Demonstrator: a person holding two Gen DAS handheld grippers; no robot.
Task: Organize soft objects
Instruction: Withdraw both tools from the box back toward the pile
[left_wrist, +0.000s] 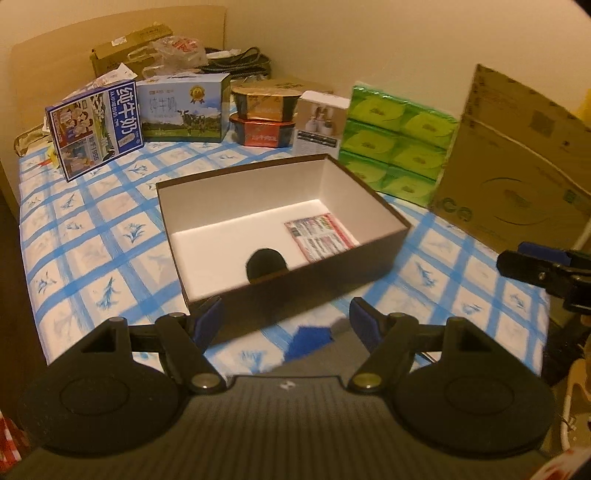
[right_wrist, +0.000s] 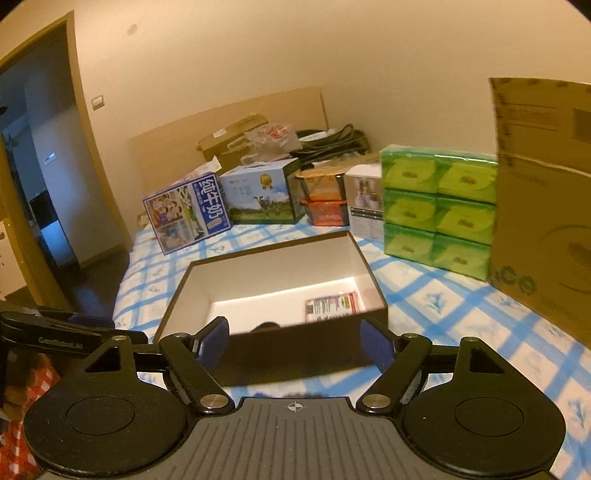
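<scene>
Box (left_wrist: 369, 254), open-topped, dark brown outside and white within, sits in the middle of the bed (left_wrist: 92, 229) as we hold both tools back from its near wall, and we judge it to be the bin meant for the soft goods. Only two things lie on its floor: a flat printed packet (left_wrist: 320, 236) toward the right side and a small dark rounded thing (left_wrist: 266, 261) at the near wall, too blurred for us to name. Our left gripper (left_wrist: 286, 319) has its blue-padded fingers (left_wrist: 210, 317) spread apart with nothing between them; our right gripper (right_wrist: 295, 345) is likewise released and empty, its fingers wide in front of the box's near wall. Rigid card gives the box straight walls and sharp corners, a shape that should keep limp items from spilling. Just beyond its right corner stands a green tissue bundle (left_wrist: 399, 144), six plastic-wrapped packs stacked two across, glossy and squashy, which we take for the likeliest soft candidate. Along the far edge of the bed stand two milk cartons (left_wrist: 96, 129), stacked foil-topped tubs (left_wrist: 264, 114) and a small white carton (left_wrist: 321, 125), all stiff. A tall corrugated cardboard box (left_wrist: 517, 158) leans at right, over the blue-checked bedsheet (left_wrist: 66, 258).
</scene>
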